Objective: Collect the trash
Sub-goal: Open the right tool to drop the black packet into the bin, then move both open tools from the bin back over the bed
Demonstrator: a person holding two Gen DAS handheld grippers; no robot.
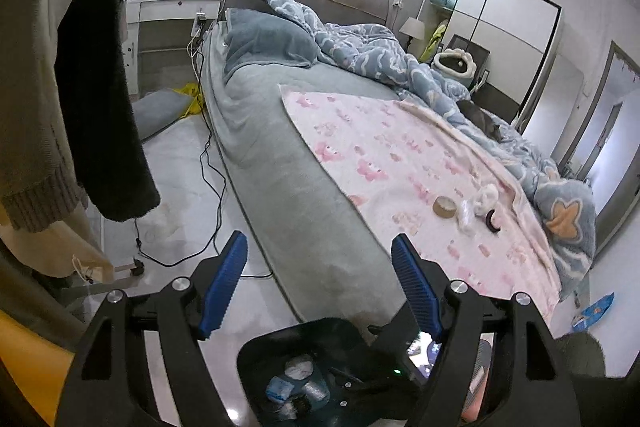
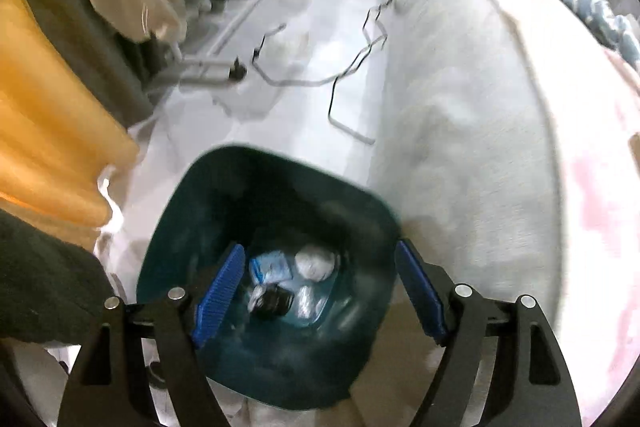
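Hanging spread and empty above the dark teal bin [image 2: 200, 227], the right tool [image 2: 320, 279] has nothing between its blue pads, and the bin's floor shows straight through the gap. Down there lie a crumpled white wad [image 2: 315, 263], a blue-and-white packet [image 2: 270, 267], a dark round piece [image 2: 272, 301] and something clear and crinkly (the right wrist view is blurred, so finer detail is lost). By the look of it, several pieces of trash are already collected.

The left tool [image 1: 320, 259] is likewise spread wide and holds nothing; it points past the bin toward the bed [image 1: 280, 167]. On the pink patterned blanket [image 1: 380, 155] more remains, grouped close together and well apart from both tools: a roll of brownish tape [image 1: 445, 207], a clear wrapper [image 1: 466, 213], a crumpled white tissue [image 1: 486, 197] and a small black ring [image 1: 493, 221]. A blue packet [image 1: 594, 311] lies on the floor beyond the bed's foot (possibly trash too). I judge the job roughly half done, with the blanket cluster still to be gathered.
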